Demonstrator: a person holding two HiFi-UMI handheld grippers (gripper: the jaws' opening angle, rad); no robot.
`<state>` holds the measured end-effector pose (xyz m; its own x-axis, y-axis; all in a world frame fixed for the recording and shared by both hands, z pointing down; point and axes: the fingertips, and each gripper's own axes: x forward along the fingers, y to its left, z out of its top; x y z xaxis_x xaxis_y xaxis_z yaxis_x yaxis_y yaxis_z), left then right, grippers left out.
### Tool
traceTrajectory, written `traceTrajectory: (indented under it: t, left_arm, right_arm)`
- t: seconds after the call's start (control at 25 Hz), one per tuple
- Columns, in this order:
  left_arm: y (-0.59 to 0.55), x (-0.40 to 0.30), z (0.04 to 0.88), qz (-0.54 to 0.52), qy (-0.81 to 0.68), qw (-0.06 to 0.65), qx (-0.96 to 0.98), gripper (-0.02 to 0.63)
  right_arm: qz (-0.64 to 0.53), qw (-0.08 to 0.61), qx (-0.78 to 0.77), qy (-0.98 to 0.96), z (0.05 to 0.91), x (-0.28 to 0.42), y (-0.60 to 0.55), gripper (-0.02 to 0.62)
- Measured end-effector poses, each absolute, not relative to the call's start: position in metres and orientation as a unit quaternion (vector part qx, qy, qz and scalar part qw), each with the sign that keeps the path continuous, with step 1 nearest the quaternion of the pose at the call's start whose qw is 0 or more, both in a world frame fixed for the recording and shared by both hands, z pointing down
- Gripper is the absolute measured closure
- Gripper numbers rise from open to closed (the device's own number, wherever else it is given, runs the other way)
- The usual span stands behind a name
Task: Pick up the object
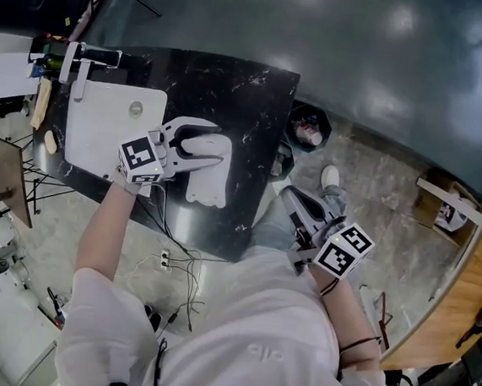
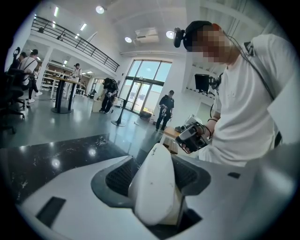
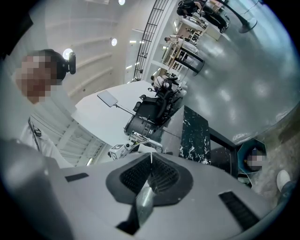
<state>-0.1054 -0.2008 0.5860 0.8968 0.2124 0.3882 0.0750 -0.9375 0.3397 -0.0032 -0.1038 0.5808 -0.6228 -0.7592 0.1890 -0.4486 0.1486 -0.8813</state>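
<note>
A long white object [image 1: 207, 174] lies on the black marble table [image 1: 250, 95], near its front edge. My left gripper [image 1: 205, 148] reaches over the table, one jaw on either side of the object's far end. In the left gripper view the white object [image 2: 157, 187] fills the space between the two dark pads [image 2: 117, 176], and I see no firm squeeze. My right gripper [image 1: 294, 200] hangs off the table beside the person's leg. In the right gripper view its jaws [image 3: 150, 157] meet with nothing between them.
A flat white board [image 1: 112, 125] with a round button lies on the table's left part, small items beyond it. A dark bin [image 1: 308, 126] stands on the floor by the table's right edge. Cables [image 1: 174, 266] trail below, and a wooden bench [image 1: 460, 294] stands at right.
</note>
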Motion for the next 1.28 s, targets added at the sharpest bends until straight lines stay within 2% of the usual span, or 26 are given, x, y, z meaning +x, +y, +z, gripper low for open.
traceTrajectory:
  t: [0.8, 1.28]
  left_arm:
    - [-0.218, -0.105, 0.438, 0.048, -0.069, 0.191, 0.978, 0.357]
    - [-0.207, -0.137, 0.340, -0.114, -0.173, 0.191, 0.960, 0.359]
  right_arm:
    - [-0.473, 0.166, -0.363, 0.785, 0.509, 0.011, -0.125, 0.572]
    - [-0.435, 0.179, -0.304, 0.828, 0.453, 0.004, -0.174, 0.572]
